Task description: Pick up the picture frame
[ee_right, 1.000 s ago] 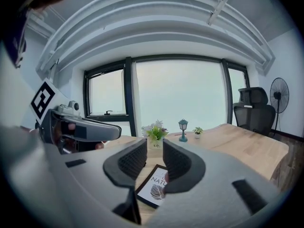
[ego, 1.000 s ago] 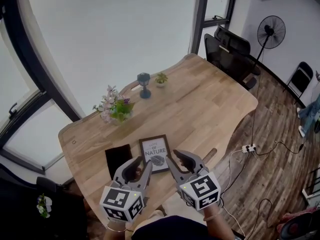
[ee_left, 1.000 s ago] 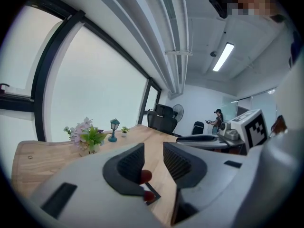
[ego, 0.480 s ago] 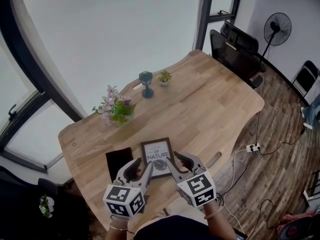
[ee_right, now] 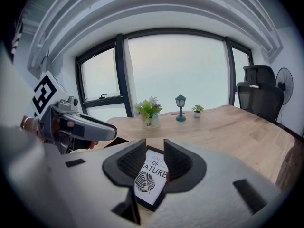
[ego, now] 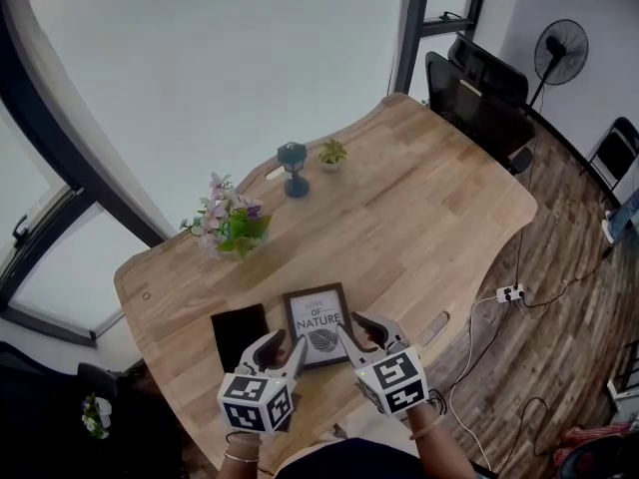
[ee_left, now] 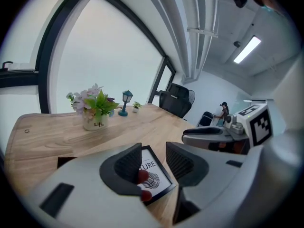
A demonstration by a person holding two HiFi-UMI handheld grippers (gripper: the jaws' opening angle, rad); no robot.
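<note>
The black picture frame (ego: 319,324), a white print with a leaf and "NATURE", lies flat on the wooden table (ego: 419,218) near its front edge. My left gripper (ego: 283,347) hovers just before the frame's near left corner, its jaws opening with nothing gripped. My right gripper (ego: 365,331) hovers at the near right corner, open and empty. In the left gripper view the frame (ee_left: 154,171) shows through the gap of the left gripper (ee_left: 153,148). The right gripper view shows the frame (ee_right: 151,175) below the right gripper (ee_right: 155,146).
A black pad (ego: 238,329) lies just left of the frame. Further back stand a flower pot (ego: 228,230), a blue lantern (ego: 293,168) and a small plant (ego: 332,154). Black chairs (ego: 479,88) sit at the far end; a power strip (ego: 509,293) lies on the floor.
Both grippers have sunk toward the table and now sit close to the frame's near corners. The left jaws stand wider apart.
</note>
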